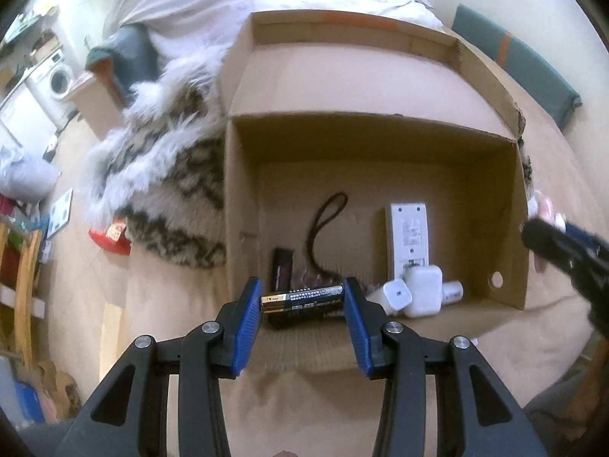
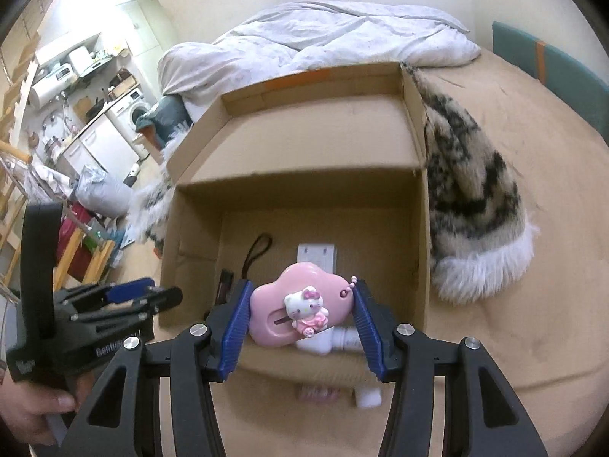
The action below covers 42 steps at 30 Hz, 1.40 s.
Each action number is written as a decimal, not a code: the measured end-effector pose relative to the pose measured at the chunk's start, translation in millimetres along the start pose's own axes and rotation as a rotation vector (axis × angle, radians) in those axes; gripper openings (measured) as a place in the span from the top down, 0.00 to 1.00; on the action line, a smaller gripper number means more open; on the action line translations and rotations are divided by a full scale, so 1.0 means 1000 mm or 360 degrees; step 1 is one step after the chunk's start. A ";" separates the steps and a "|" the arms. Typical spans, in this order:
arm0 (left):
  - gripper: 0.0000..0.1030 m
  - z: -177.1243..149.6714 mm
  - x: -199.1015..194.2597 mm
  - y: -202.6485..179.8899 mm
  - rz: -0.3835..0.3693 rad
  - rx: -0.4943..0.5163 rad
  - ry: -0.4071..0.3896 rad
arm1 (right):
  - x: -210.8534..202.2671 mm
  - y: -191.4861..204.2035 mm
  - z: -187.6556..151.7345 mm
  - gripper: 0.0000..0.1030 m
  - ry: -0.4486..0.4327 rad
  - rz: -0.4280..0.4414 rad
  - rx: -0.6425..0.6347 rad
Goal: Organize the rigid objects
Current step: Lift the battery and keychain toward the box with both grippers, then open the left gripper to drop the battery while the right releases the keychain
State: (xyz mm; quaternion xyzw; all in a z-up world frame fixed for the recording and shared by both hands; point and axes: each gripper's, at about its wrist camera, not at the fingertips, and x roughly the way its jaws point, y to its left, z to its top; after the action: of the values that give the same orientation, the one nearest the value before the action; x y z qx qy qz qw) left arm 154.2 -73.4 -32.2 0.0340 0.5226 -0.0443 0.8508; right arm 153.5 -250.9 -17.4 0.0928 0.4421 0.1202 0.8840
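Observation:
My left gripper is shut on a black and gold battery pack, held crosswise above the near wall of an open cardboard box. Inside the box lie a white remote, white chargers, a black loop strap and a small black item. My right gripper is shut on a pink cloud-shaped toy with a white cat figure, over the same box's near edge. The left gripper shows at the left of the right wrist view, the right gripper at the right of the left wrist view.
The box stands on a tan bed sheet. A furry black-and-cream blanket lies beside it and a white duvet behind. A small pink thing and a white one lie on the sheet before the box. A teal headboard borders the bed.

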 end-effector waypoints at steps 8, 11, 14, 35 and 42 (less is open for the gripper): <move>0.62 -0.005 0.042 -0.003 -0.0009 0.0002 0.0116 | 0.046 -0.012 0.000 0.46 0.0113 -0.0016 0.0038; 0.61 -0.008 0.055 -0.005 -0.0021 0.0000 0.0151 | 0.059 -0.011 -0.006 0.46 0.0160 -0.0041 0.0003; 0.61 -0.010 0.060 -0.010 -0.0018 0.0022 0.0135 | 0.069 -0.011 -0.011 0.46 0.0201 -0.0039 -0.0002; 0.61 -0.015 0.076 -0.019 0.0015 0.0078 0.0130 | 0.097 -0.006 -0.018 0.46 0.0299 -0.0124 -0.0062; 0.38 -0.013 0.069 -0.024 0.0020 0.0094 0.0118 | 0.093 -0.009 -0.016 0.41 0.0281 -0.0061 -0.0028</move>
State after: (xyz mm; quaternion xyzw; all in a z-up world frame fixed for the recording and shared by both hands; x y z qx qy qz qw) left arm 171.1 -98.9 -99.5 0.0640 0.5520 -0.0530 0.8297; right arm 195.9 -231.0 -99.5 0.0656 0.5191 0.1148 0.8445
